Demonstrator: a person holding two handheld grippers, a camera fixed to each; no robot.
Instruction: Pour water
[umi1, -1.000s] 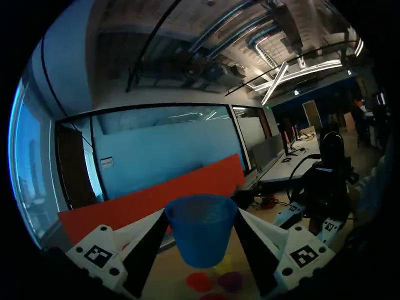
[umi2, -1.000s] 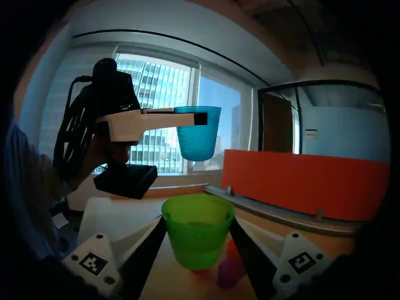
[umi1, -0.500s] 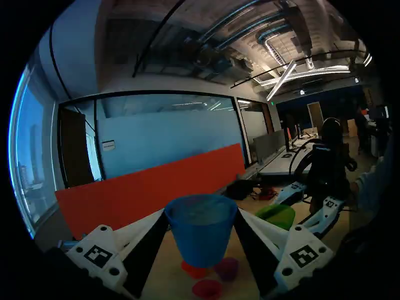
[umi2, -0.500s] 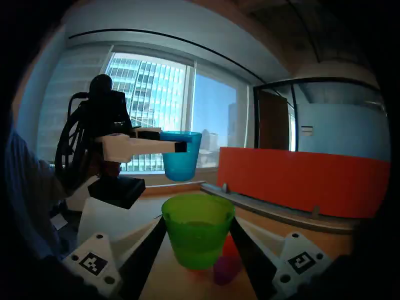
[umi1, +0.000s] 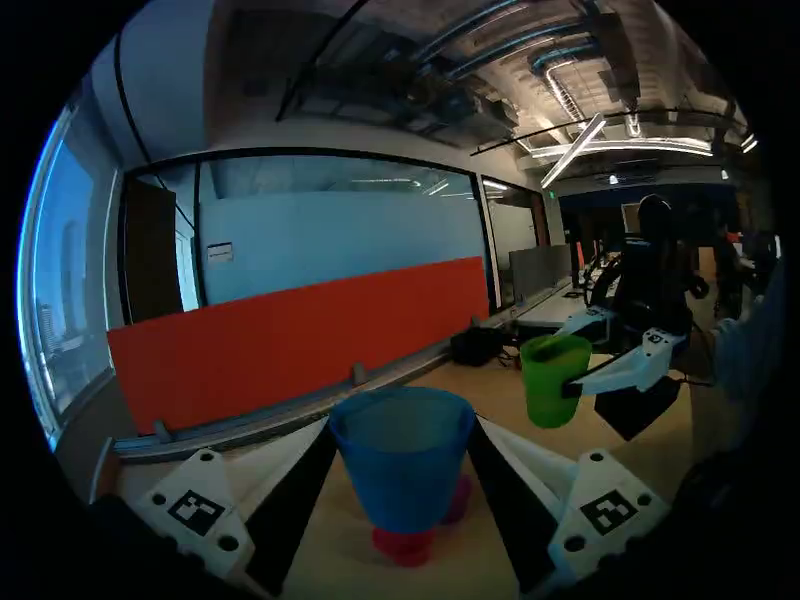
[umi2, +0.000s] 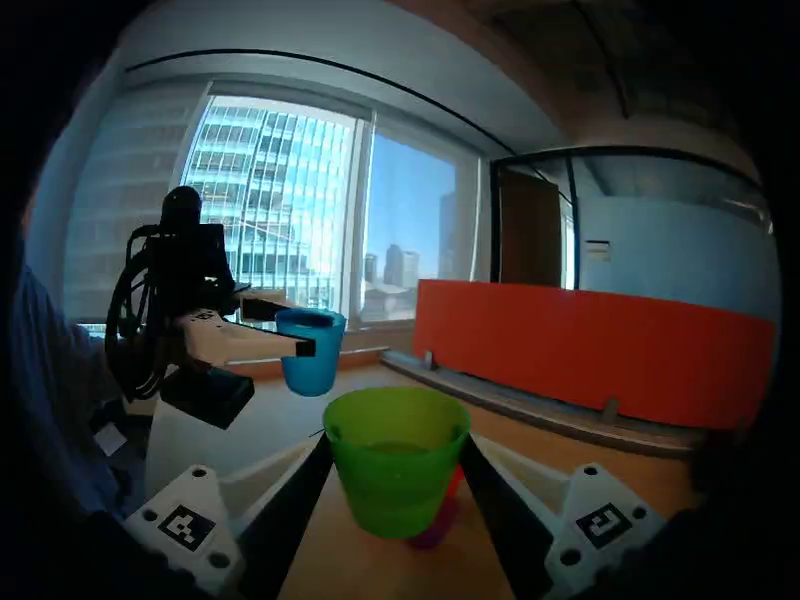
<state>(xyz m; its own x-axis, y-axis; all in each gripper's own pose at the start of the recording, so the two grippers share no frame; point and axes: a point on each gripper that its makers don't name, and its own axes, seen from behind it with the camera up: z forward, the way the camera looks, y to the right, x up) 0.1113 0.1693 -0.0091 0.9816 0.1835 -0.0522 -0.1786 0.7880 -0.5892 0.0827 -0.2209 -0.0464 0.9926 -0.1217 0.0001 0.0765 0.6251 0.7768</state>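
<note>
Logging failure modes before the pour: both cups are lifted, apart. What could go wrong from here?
1. The green cup and blue cup hang apart; tilting before the rims line up would likely spill on the table.
2. Each tapered cup is pinched only at its sides by two fingers, so it may slip when tilted.
3. The small red cup and purple cup sit below and could get knocked.

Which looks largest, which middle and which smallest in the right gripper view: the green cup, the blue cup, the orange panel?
1. orange panel
2. green cup
3. blue cup
The green cup is nearest the camera and the blue cup farther off, so the two cups may truly be alike in size.
</note>
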